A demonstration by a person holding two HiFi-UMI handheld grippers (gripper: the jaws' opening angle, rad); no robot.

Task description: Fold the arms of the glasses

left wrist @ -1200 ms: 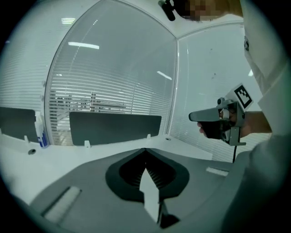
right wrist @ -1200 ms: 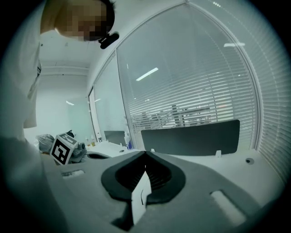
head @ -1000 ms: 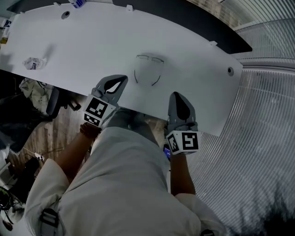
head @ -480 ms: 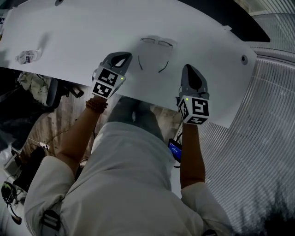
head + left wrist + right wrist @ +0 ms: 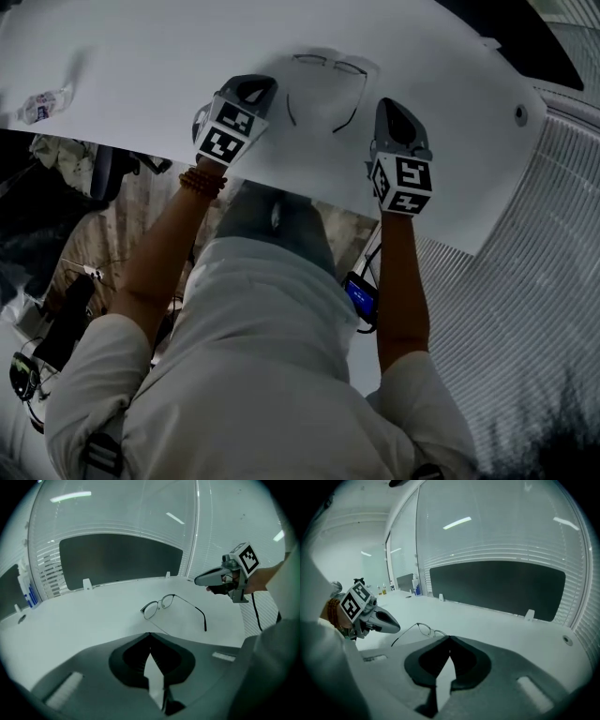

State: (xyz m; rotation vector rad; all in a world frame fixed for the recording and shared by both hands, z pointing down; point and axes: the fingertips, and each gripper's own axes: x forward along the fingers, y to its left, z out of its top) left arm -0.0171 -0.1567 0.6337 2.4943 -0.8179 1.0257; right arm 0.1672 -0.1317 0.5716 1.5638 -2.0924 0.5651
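Open glasses (image 5: 328, 63) lie on the white desk (image 5: 141, 56), both arms spread toward the person. The left hand-held gripper (image 5: 258, 89) hovers just left of them and the right hand-held gripper (image 5: 390, 106) just right. All 4 jaws are pressed together and empty, seemingly so each tip can nudge 1 arm inward.

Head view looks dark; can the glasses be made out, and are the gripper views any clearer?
Head view: dim, but the thin wire-framed glasses show faintly on the white table. Left gripper view: brighter, fisheye-curved, glasses crisp. Right gripper view: equally curved, bright ceiling-light streaks overhead, glasses small but readable.
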